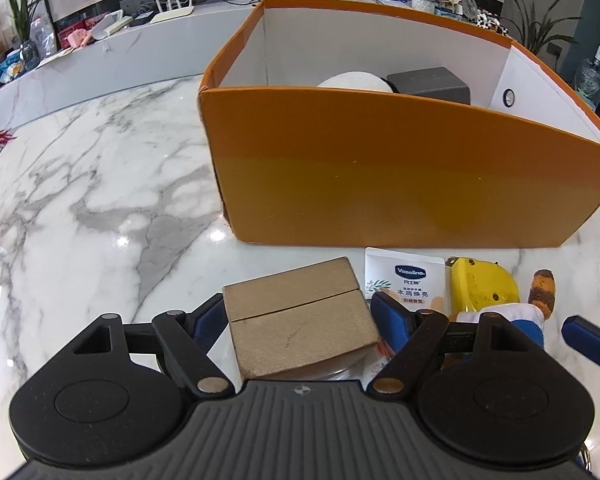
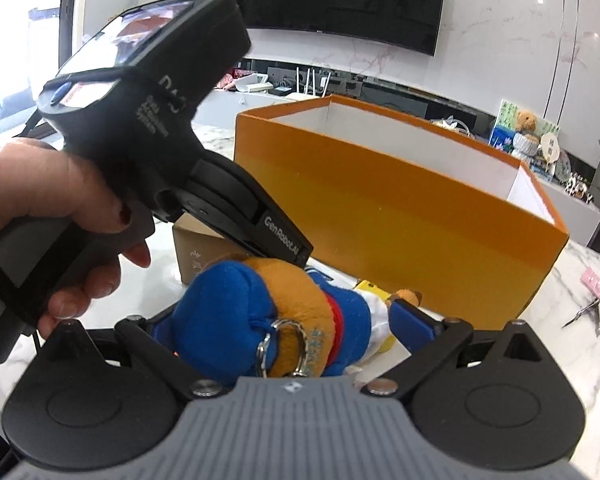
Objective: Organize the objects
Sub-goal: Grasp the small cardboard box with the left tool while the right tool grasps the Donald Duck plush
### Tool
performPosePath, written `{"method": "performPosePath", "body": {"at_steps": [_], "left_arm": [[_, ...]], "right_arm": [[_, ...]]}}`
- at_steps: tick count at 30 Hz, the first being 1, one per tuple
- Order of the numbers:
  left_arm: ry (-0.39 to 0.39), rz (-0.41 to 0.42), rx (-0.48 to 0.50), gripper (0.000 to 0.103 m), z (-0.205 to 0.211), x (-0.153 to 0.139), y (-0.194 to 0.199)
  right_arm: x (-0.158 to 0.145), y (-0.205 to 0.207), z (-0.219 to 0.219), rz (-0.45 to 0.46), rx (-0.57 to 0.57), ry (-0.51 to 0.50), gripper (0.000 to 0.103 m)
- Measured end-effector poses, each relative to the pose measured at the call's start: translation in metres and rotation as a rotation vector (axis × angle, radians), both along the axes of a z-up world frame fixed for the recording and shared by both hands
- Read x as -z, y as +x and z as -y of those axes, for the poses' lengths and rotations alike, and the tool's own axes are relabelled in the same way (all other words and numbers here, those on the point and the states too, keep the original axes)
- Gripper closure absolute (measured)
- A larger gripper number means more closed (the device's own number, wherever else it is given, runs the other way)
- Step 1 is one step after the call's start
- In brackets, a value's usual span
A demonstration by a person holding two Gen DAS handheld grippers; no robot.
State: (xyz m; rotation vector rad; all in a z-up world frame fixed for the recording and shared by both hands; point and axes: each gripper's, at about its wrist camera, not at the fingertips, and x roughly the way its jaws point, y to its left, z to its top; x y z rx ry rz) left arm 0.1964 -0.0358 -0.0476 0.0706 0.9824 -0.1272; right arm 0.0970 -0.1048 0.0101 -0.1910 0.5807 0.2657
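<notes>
A gold cardboard box (image 1: 300, 316) rests on the marble table, in front of the big orange box (image 1: 380, 168). My left gripper (image 1: 300, 312) has its blue pads against both of the gold box's sides. To its right lie a Vaseline sachet (image 1: 406, 276), a yellow tape measure (image 1: 480, 284) and a plush toy (image 1: 542, 288). In the right wrist view the plush toy (image 2: 260, 300), blue-capped with a key ring, lies between the wide fingers of my right gripper (image 2: 280, 312); a gap shows beside one finger. A hand (image 2: 40, 200) holds the left gripper over the gold box (image 2: 192, 252).
The orange box (image 2: 380, 208) is open-topped and holds a white round thing (image 1: 356, 80) and a dark grey box (image 1: 432, 82). Small scissors (image 2: 580, 312) and a pink item (image 2: 596, 282) lie at the table's right. Bare marble table (image 1: 100, 200) spreads left. A cluttered shelf runs behind.
</notes>
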Motion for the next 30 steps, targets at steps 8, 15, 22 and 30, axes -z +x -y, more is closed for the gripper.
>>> {"method": "performPosePath", "body": {"at_steps": [8,15,22,30], "left_arm": [[-0.014,-0.061,-0.019,0.020,-0.005,0.008,0.004],[-0.023,-0.067,-0.019,0.025,-0.004,0.008,0.004],[-0.033,-0.075,-0.045,0.025,-0.008,0.007,0.005],[-0.016,-0.063,-0.046,0.030,-0.009,0.005,0.004]], "right_arm": [[0.002,0.003,0.000,-0.034,-0.014,0.022,0.008],[-0.001,0.007,0.005,-0.042,-0.021,0.054,0.012],[0.001,-0.003,0.005,-0.038,-0.041,0.077,0.031],[-0.013,-0.012,0.023,-0.052,-0.045,0.172,0.048]]}}
